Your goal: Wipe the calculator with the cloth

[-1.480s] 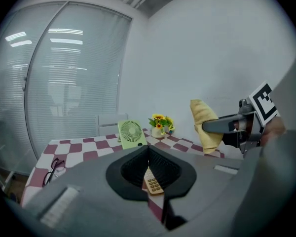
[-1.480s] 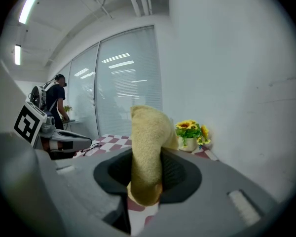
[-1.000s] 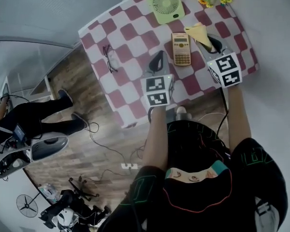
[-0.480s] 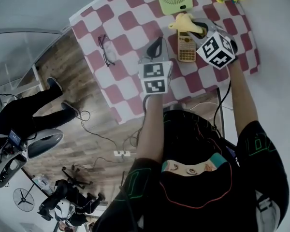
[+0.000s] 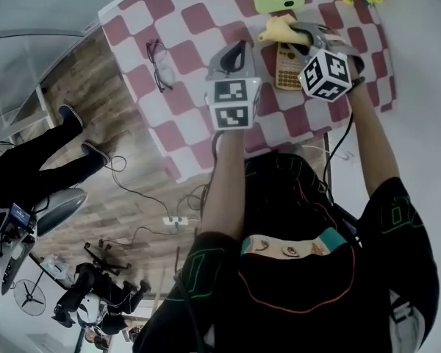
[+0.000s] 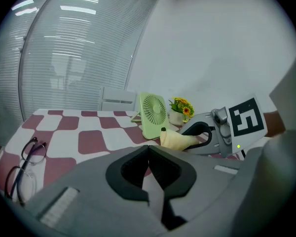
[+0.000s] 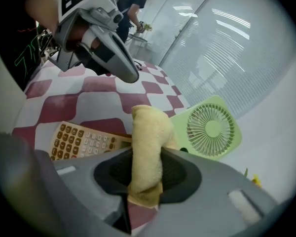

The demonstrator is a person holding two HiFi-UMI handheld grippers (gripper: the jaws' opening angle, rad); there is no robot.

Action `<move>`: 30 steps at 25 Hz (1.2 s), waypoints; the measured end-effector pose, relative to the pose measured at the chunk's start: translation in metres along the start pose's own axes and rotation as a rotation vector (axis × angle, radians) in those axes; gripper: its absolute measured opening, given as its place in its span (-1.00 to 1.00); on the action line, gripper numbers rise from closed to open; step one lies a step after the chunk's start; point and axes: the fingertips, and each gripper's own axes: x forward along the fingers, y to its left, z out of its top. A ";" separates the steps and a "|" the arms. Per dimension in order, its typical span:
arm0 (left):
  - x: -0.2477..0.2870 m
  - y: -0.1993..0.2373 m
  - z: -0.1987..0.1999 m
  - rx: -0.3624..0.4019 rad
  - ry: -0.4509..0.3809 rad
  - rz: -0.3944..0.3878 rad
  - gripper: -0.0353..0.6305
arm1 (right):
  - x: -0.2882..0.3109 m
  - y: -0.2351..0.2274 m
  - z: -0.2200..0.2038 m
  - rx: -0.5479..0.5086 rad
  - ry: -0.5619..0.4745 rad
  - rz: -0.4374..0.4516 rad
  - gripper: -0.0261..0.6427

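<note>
Right gripper (image 7: 144, 196) is clamped on the yellow cloth (image 7: 148, 137), a rolled wad of terry pinched at its near end, with the free end sticking out past the jaws over the calculator (image 7: 84, 142). Left gripper (image 6: 149, 152) is pressed shut on nothing and hovers just to the left of the calculator.

The calculator lies flat with its keys up, long side pointing toward the person. It looks light, stiff and smooth-backed, so it will likely slide under a sideways rub. The closed left gripper could pin one edge of it. The cloth is soft and floppy, and a grip near its middle would give a firmer pad. Whether the cloth already touches the calculator's far end is hard to tell from the steep head view.

The checkered table (image 5: 184, 43) carries everything. The green fan (image 7: 209, 127) stands just beyond the calculator's far end, where a long stroke could knock it. A pot of flowers (image 6: 182, 107) sits beyond and to the right of the calculator, near the fan. A pair of glasses (image 5: 159, 65) lies well to the left of the calculator, out of the way.
</note>
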 end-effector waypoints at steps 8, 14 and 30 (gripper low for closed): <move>-0.021 -0.019 -0.015 -0.072 -0.026 0.078 -0.86 | -0.016 0.033 0.005 -0.144 -0.016 0.030 -0.57; -0.048 -0.027 -0.038 -0.118 -0.041 0.148 -0.86 | -0.026 0.049 0.006 -0.166 0.007 -0.018 -0.57; -0.092 -0.035 -0.043 -0.161 -0.153 0.244 -0.86 | -0.051 0.109 0.013 -0.209 -0.008 -0.006 -0.58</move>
